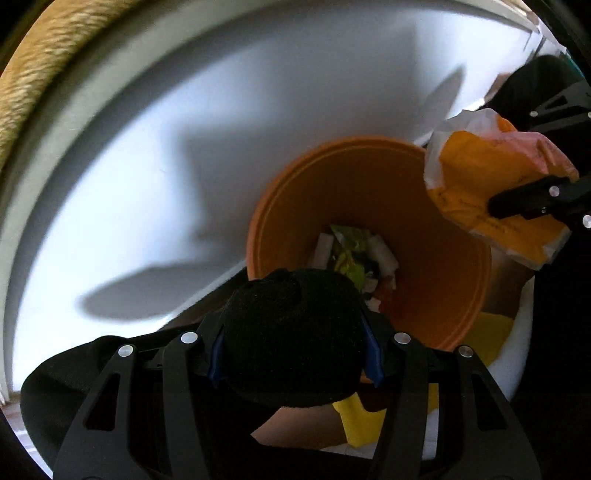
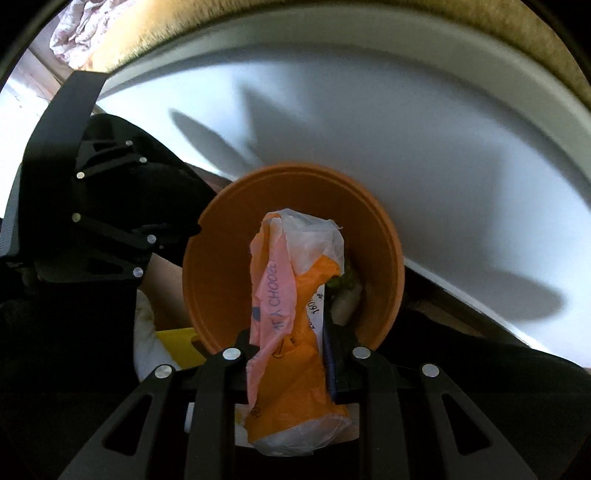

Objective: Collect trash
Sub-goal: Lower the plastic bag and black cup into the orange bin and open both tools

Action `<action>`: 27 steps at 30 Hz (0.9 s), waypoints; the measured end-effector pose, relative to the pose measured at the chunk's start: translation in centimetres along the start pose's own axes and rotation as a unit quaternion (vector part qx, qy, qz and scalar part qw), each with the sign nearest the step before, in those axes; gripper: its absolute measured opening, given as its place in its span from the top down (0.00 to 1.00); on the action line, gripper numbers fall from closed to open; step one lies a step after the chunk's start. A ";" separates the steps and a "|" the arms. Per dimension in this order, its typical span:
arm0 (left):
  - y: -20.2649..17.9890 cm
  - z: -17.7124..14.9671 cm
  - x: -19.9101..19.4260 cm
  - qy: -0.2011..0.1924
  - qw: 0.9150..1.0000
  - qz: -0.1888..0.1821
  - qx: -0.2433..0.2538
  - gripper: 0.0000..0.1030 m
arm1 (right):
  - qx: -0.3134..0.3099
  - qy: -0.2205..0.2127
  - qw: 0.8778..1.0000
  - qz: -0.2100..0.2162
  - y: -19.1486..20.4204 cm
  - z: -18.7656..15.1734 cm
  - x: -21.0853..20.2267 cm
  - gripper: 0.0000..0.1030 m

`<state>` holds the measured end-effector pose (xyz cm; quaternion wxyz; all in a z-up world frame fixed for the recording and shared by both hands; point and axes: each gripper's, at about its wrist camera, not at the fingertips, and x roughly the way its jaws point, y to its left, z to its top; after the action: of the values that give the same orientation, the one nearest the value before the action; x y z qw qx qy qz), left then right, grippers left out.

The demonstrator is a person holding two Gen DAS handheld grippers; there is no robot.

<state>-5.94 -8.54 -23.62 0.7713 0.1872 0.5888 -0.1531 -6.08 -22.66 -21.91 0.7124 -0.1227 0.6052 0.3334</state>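
An orange bin [image 1: 332,147] stands below both grippers, with green and white wrappers [image 1: 351,251] at its bottom. My left gripper [image 1: 295,347] is shut on a black fuzzy bundle [image 1: 295,317], its blue pads pressed on either side, just over the bin's near rim. My right gripper [image 2: 290,350] is shut on a crumpled orange, pink and white plastic bag [image 2: 291,295] that hangs over the bin's mouth [image 2: 295,173]. In the left wrist view the bag [image 1: 480,177] and right gripper [image 1: 517,205] sit at the bin's right rim. In the right wrist view the left gripper [image 2: 184,199] shows at the left.
A white curved surface [image 1: 166,147] rises behind the bin, with beige carpet [image 1: 44,74] beyond it. A yellow item [image 1: 362,421] and something white [image 1: 517,350] lie beside the bin's base. Patterned cloth [image 2: 77,33] lies at the far upper left.
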 end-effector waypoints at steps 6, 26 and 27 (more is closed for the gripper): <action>-0.3 0.1 1.0 0.020 1.000 0.011 0.004 0.43 | 0.005 -0.001 1.000 0.004 -0.4 0.2 0.1 0.65; 0.1 -0.2 -1.1 -0.020 0.999 0.032 -0.005 0.21 | 0.022 -0.040 0.999 -0.007 -1.0 -0.9 -3.0 0.38; 0.3 -0.1 -1.4 -0.022 0.999 0.034 -0.006 0.21 | 0.024 -0.043 0.999 -0.008 -1.1 -0.9 -3.4 0.38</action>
<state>-6.25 -8.25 -22.25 0.7900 0.1991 0.5655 -0.1279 -6.27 -25.06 -19.20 0.7432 -0.0964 0.5808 0.3180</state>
